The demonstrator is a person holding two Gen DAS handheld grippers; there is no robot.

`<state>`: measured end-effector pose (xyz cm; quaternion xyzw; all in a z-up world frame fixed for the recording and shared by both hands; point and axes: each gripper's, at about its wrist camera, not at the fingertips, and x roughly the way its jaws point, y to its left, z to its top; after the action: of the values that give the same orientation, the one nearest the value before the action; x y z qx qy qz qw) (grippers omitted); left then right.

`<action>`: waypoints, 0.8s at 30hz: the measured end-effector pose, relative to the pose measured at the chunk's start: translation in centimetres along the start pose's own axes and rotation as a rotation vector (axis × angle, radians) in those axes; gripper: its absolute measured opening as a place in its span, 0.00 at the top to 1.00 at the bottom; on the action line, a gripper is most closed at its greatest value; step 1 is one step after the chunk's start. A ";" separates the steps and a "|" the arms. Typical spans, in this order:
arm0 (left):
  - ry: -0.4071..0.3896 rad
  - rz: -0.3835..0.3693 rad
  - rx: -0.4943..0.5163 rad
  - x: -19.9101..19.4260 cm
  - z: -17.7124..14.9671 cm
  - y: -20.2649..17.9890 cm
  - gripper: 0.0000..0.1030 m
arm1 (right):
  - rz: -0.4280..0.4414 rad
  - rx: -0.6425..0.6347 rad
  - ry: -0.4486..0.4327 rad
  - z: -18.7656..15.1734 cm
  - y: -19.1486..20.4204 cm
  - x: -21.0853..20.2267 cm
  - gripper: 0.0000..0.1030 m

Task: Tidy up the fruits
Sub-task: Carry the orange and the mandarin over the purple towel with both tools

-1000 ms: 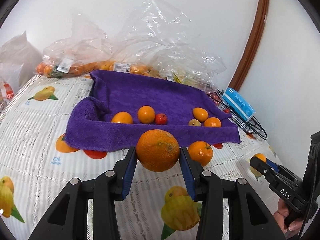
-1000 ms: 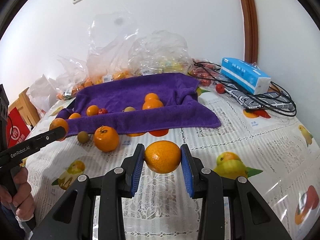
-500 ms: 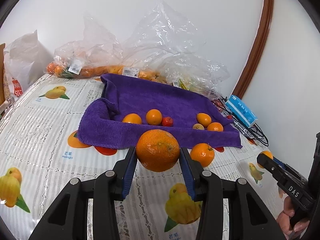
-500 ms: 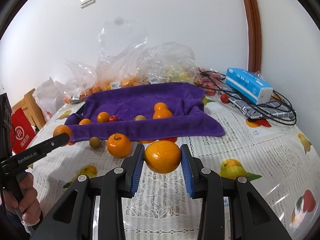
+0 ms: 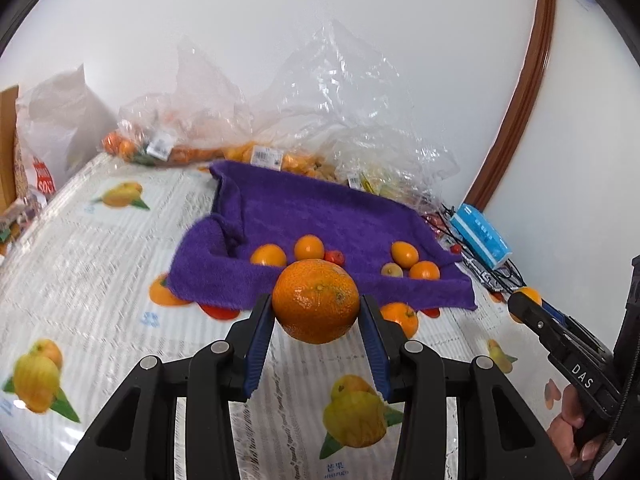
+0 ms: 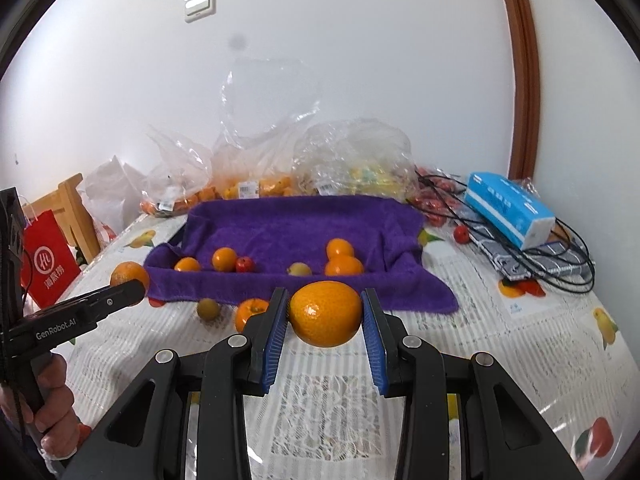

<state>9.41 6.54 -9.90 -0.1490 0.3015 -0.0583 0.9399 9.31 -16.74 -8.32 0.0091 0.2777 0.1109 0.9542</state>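
Fruits: two large oranges are each held in a gripper above the counter (image 6: 500, 360), which is covered by a cloth printed with fruit. The left gripper (image 5: 318, 320) is clamped on a dimpled orange (image 5: 316, 301), its blue pads pressing both flanks; the right gripper (image 6: 326, 318) grips a smoother orange (image 6: 325, 314) in the same way. In the right wrist view the left gripper appears at 9 o'clock with its fruit at the tip, a hand (image 6: 52, 404) on its handle. At 12 o'clock from both held oranges lies a purple towel (image 6: 300, 232), carrying small oranges, a red fruit (image 6: 245, 265) and a brownish-green fruit (image 6: 300, 269). On the counter just before the towel's near edge sit a loose orange (image 6: 250, 312) and a greenish fruit (image 6: 208, 308). Beyond the towel, clear plastic bags (image 6: 256, 160) of fruit stand against the wall. At 2 o'clock, a blue tissue pack (image 6: 508, 208) rests among black cables (image 6: 560, 264).
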 end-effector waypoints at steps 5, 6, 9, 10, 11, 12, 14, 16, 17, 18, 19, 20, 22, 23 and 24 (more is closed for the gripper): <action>-0.019 0.034 0.015 -0.6 1.9 -0.3 0.60 | 0.016 -0.012 -0.025 1.7 0.6 0.2 0.65; -0.027 0.036 0.015 -0.6 2.2 -0.3 0.60 | 0.023 -0.010 -0.029 2.0 0.7 0.3 0.65; -0.038 0.056 0.016 -0.2 3.2 -0.1 0.60 | 0.047 -0.001 -0.049 2.9 0.6 0.6 0.65; -0.037 0.067 0.021 0.1 3.5 -0.1 0.60 | 0.046 0.003 -0.055 3.2 0.5 0.8 0.65; -0.037 0.077 0.026 0.3 3.7 0.0 0.60 | 0.044 0.006 -0.056 3.5 0.4 1.1 0.65; -0.041 0.090 0.029 0.5 4.0 0.1 0.60 | 0.043 0.010 -0.056 3.8 0.4 1.2 0.65; -0.051 0.099 0.033 0.9 4.5 0.2 0.60 | 0.052 0.019 -0.060 4.5 0.2 1.7 0.65; -0.058 0.113 0.033 1.3 5.1 0.4 0.60 | 0.058 0.020 -0.068 5.1 0.2 2.1 0.65; -0.061 0.115 0.030 1.6 5.4 0.5 0.60 | 0.059 0.019 -0.073 5.6 0.2 2.4 0.65; -0.065 0.113 0.028 1.8 5.7 0.6 0.60 | 0.060 0.019 -0.075 5.9 0.2 2.7 0.65; -0.070 0.109 0.026 2.2 6.0 0.7 0.60 | 0.063 0.020 -0.078 6.3 0.2 3.0 0.65; -0.073 0.109 0.025 2.5 6.2 0.7 0.60 | 0.066 0.022 -0.081 6.7 0.2 3.5 0.65; -0.070 0.110 0.023 3.3 6.4 0.7 0.60 | 0.078 0.020 -0.088 7.2 0.4 4.2 0.65; -0.065 0.111 0.023 3.7 6.4 0.7 0.60 | 0.081 0.017 -0.090 7.4 0.4 4.6 0.65; -0.058 0.113 0.024 4.1 6.4 0.6 0.60 | 0.082 0.016 -0.090 7.5 0.5 4.9 0.65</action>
<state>16.45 7.89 -7.37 -0.1220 0.2812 -0.0044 0.9518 17.20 -14.87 -4.54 0.0333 0.2350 0.1472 0.9602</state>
